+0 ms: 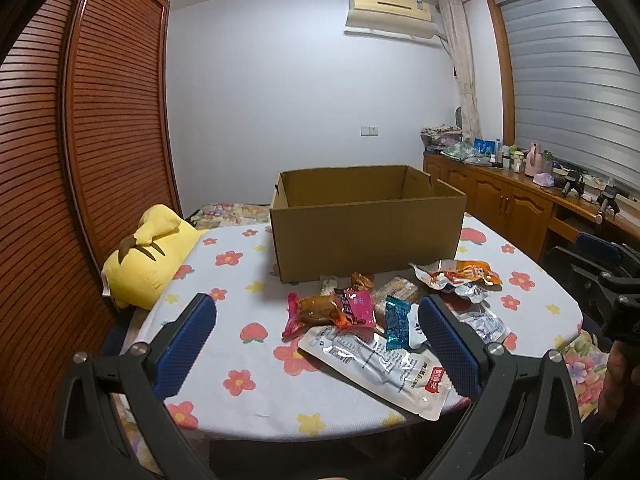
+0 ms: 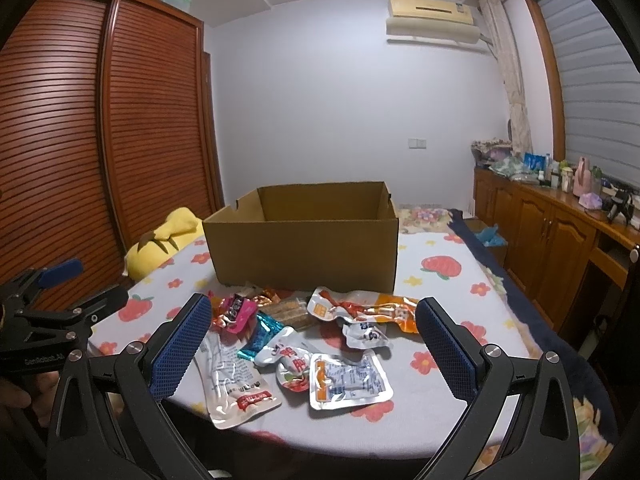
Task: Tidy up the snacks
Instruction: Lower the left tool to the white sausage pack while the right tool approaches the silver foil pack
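An open brown cardboard box [image 1: 364, 228] stands on the flowered table [image 1: 240, 392]; it also shows in the right wrist view [image 2: 304, 248]. Several snack packets lie in front of it: a pink packet [image 1: 328, 312], a teal one [image 1: 397, 322], a long clear-white pouch [image 1: 376, 364], an orange-silver pouch [image 1: 456, 274]. In the right wrist view I see the white pouch [image 2: 236, 380], a square silver pouch [image 2: 348, 380] and the orange pouch [image 2: 368, 308]. My left gripper [image 1: 316, 328] is open above the packets' near edge. My right gripper [image 2: 312, 332] is open over the pile.
A yellow plush pillow [image 1: 148, 256] lies at the table's left edge. A slatted wooden wardrobe [image 1: 80, 140] stands on the left. A wooden cabinet [image 1: 520, 200] with bottles runs along the right wall. The right gripper shows at the left view's right edge [image 1: 600, 276].
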{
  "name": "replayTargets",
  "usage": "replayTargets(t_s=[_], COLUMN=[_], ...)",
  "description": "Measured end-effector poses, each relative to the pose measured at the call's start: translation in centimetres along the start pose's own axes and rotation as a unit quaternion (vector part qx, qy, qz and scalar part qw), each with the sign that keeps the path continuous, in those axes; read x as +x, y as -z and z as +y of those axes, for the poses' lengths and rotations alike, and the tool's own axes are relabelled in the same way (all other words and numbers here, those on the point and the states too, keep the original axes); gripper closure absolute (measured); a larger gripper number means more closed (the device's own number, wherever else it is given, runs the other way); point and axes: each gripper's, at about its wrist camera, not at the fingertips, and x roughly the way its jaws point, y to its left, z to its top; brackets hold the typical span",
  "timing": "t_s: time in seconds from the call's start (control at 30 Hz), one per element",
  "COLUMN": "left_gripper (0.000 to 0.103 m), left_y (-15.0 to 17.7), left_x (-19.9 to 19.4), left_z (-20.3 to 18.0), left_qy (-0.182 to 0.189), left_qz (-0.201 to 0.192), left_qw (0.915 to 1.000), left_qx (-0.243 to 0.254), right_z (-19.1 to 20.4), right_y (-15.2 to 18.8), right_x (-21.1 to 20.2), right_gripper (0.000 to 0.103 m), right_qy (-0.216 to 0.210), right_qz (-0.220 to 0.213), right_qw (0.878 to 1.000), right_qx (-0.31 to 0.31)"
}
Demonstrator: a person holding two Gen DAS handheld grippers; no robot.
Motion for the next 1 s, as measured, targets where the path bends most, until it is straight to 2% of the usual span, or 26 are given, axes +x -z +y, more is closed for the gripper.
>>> replayTargets(t_s=[0.37, 0.53, 0.7, 1.0], left_gripper=[0.001, 0.002, 0.002, 0.003], left_y=[2.1, 2.9, 3.8, 4.7], left_x=[3.9, 5.9, 8.4, 11.1], left_z=[0.1, -0.2, -0.4, -0.7], left_qy=[0.037, 0.056, 0.060, 0.070], left_qz=[0.060, 0.093, 0.136, 0.175], left_qw=[0.9974, 0.9939, 0.9885, 0.9817], left_qx=[-0.013, -0.016, -0.023, -0.026], right_z=[-3.0, -4.4, -4.6, -4.5], right_y=[1.3, 2.3, 3.4, 5.9], right_x=[2.9, 4.7, 6.9, 10.7], right_gripper=[0.000, 0.003, 0.004, 0.011], right_qy=[0.001, -0.020, -0.044, -0.071], right_qz=[0.054, 0.089, 0.135, 0.203], right_qw=[0.998, 0.996, 0.989, 0.976], right_qx=[-0.013, -0.015, -0.027, -0.022])
